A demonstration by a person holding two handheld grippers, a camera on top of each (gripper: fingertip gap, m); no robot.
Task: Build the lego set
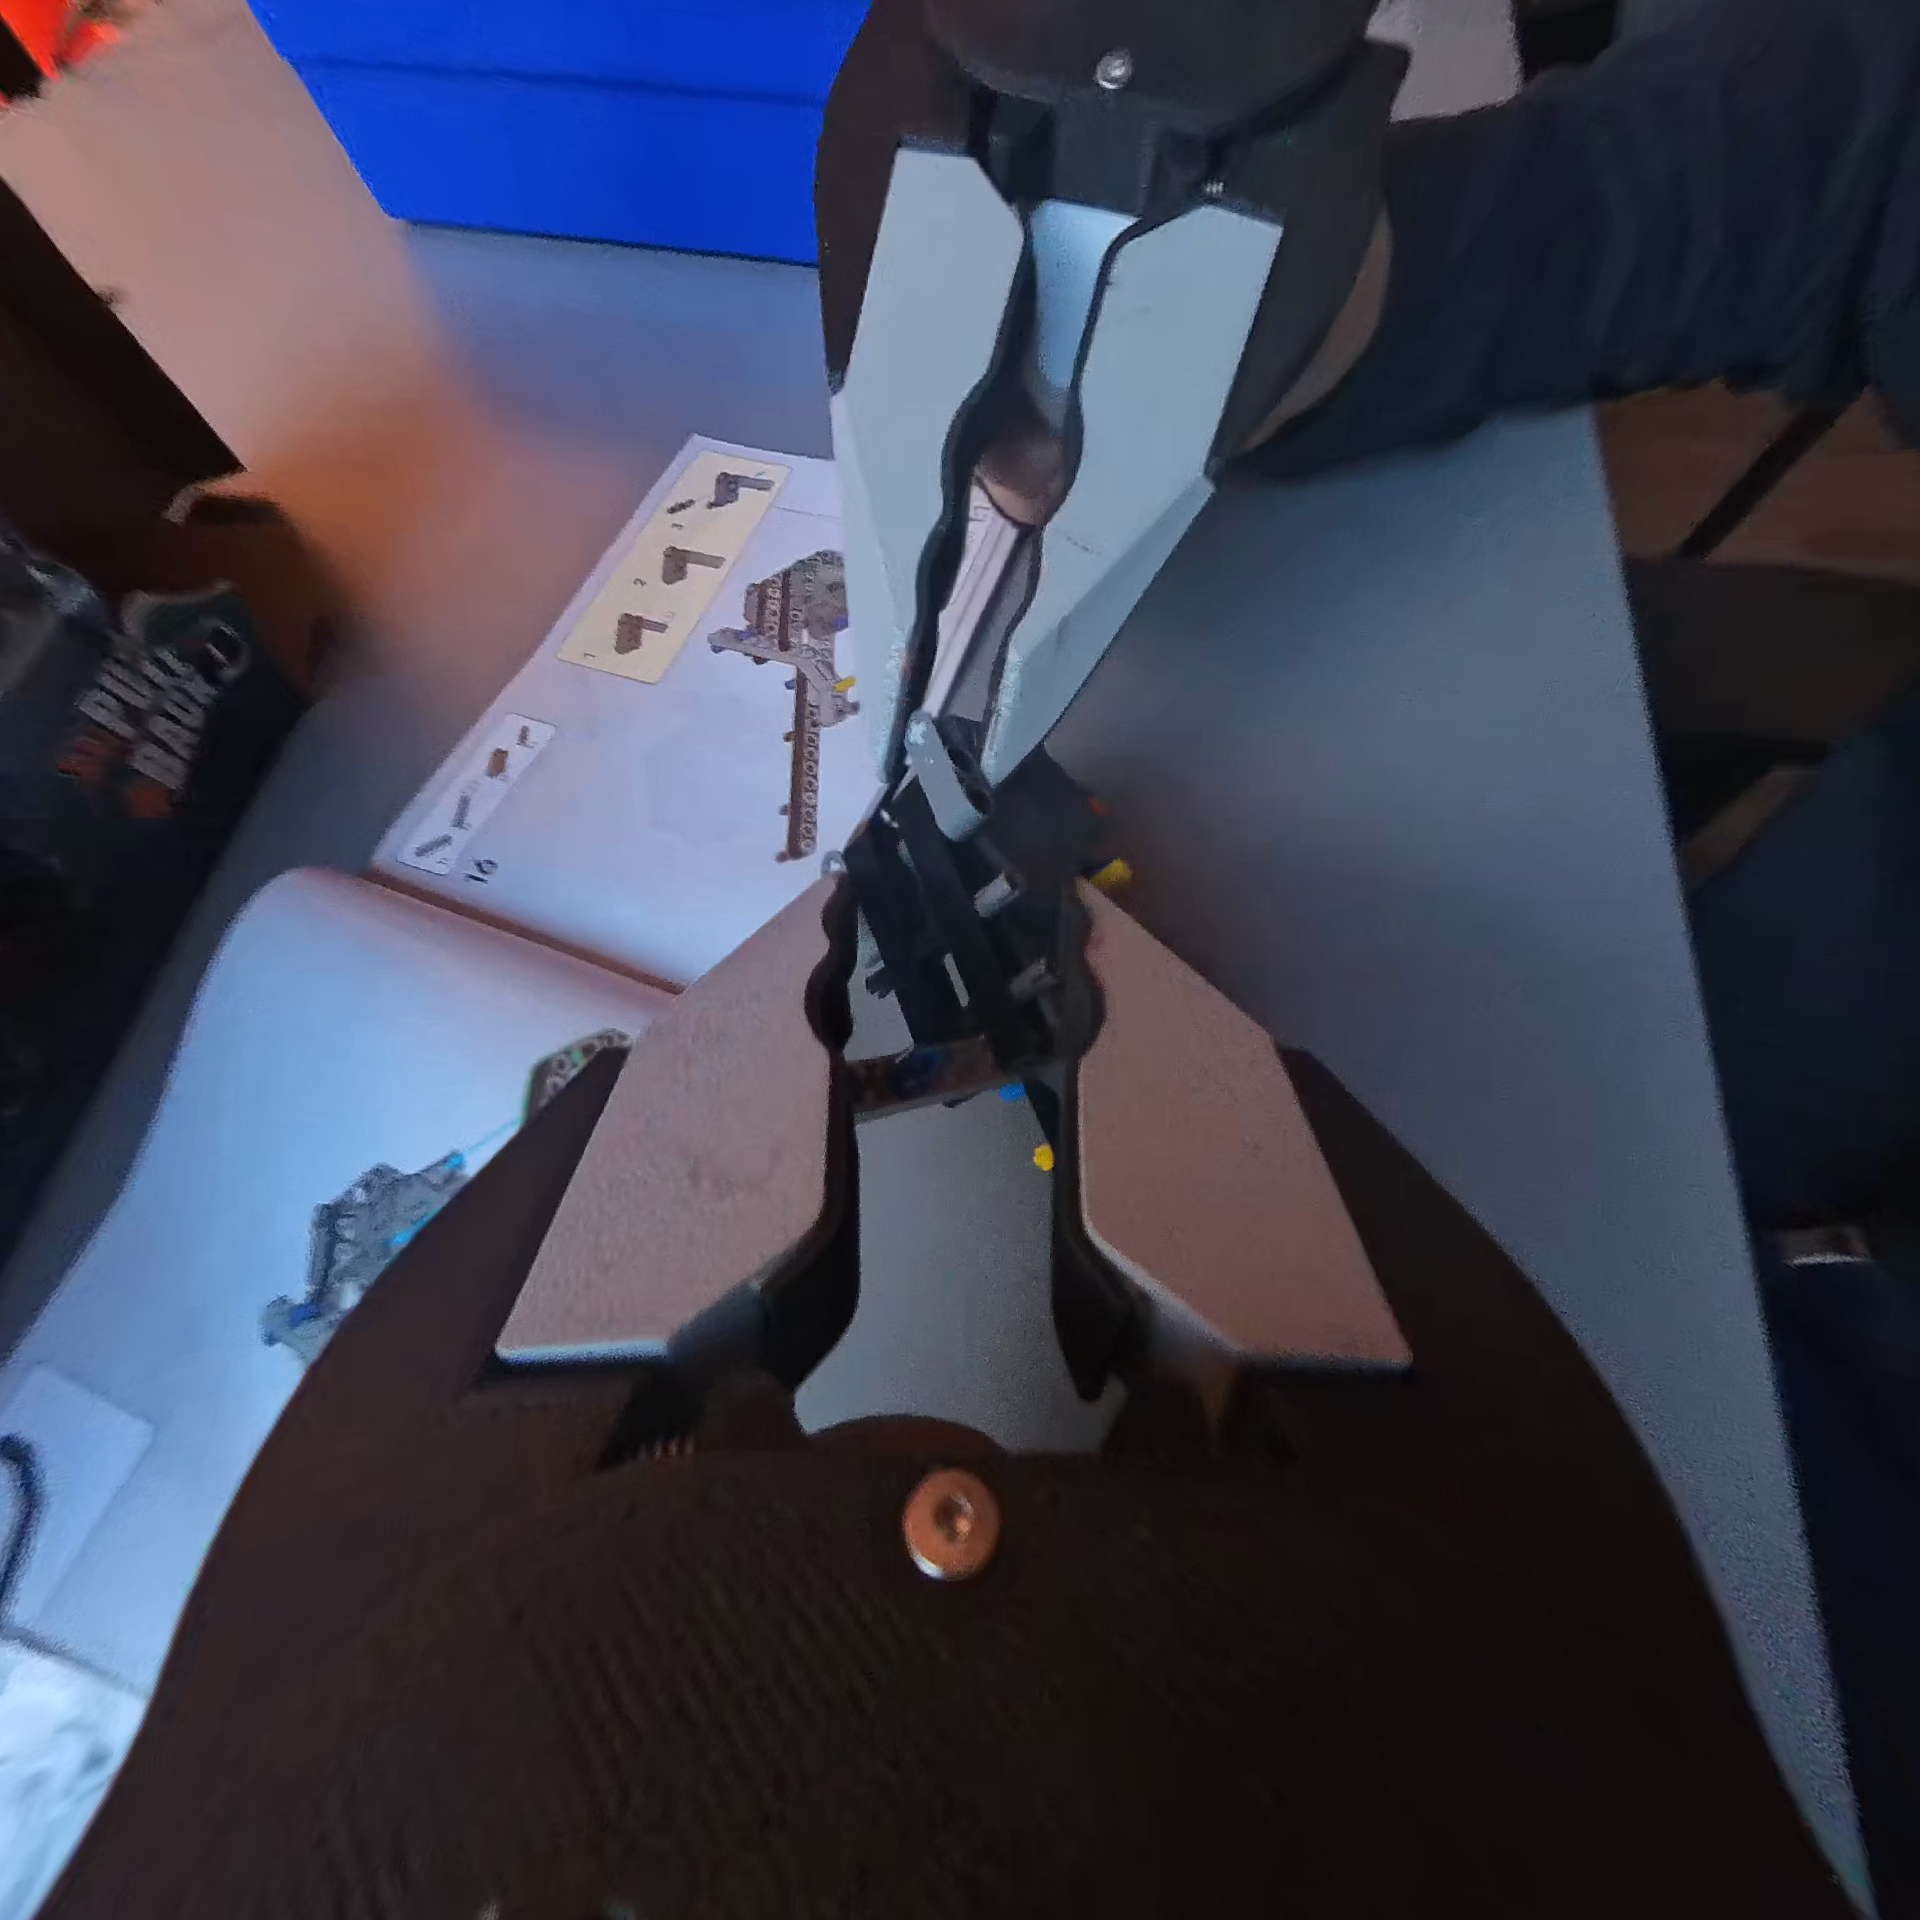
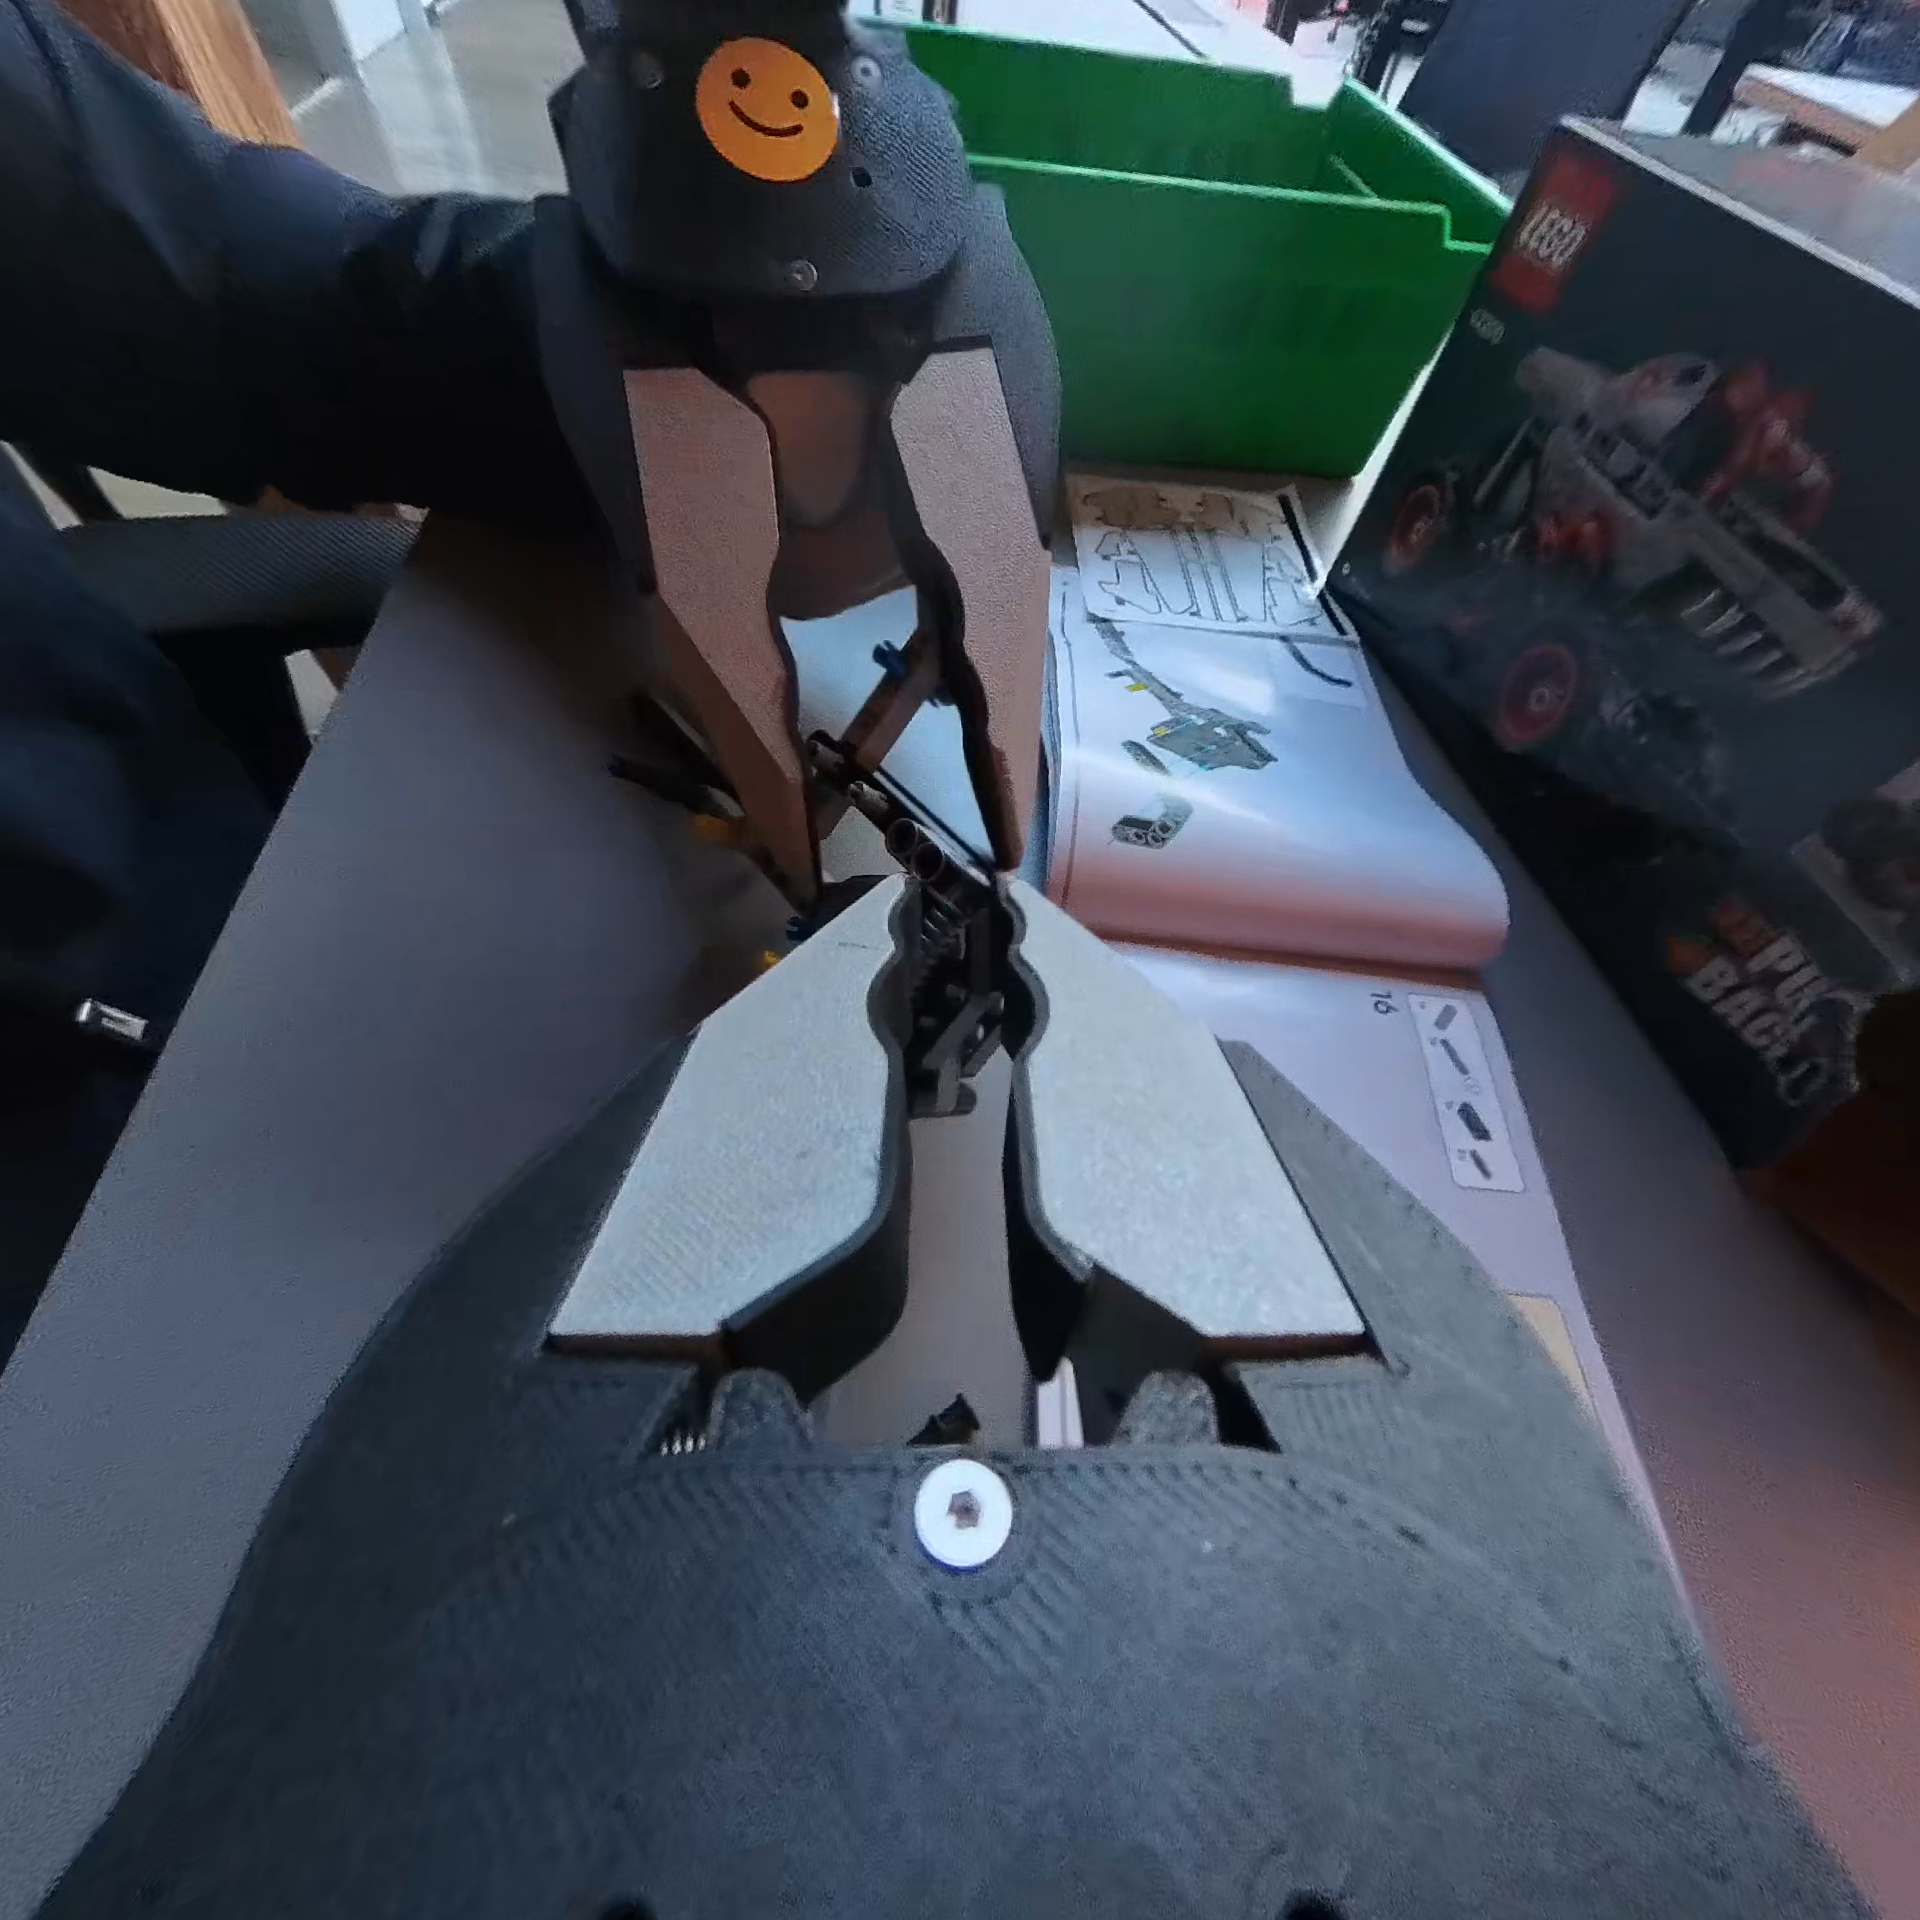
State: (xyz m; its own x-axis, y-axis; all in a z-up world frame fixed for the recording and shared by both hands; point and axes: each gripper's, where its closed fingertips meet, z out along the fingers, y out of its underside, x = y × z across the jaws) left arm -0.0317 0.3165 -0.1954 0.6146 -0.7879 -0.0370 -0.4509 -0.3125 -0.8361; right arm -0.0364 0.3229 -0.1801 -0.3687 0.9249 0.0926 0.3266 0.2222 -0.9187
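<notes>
A black and brown Lego assembly (image 1: 940, 966) hangs above the grey table (image 1: 1403, 935), held between both grippers. My left gripper (image 1: 956, 925), with pinkish pads, is shut across its black middle part. My right gripper (image 1: 951, 753), with grey pads, comes in from the far side, and a light grey beam (image 1: 948, 774) at the assembly's far end sits between its tips. In the right wrist view my right gripper (image 2: 953, 894) is shut on the black end (image 2: 951, 987) of the assembly. The left gripper (image 2: 904, 873), with a smiley sticker on its body, faces it tip to tip.
An open instruction booklet (image 1: 644, 675) (image 2: 1247, 779) lies on the table with a grey sub-assembly (image 1: 353, 1247) on its page. The Lego box (image 2: 1662, 520), a green bin (image 2: 1195, 291), a blue bin (image 1: 582, 114) and a sticker sheet (image 2: 1184, 561) are around it. A small yellow piece (image 1: 1042, 1156) lies below the grippers. The tips of both grippers are at nearly the same place.
</notes>
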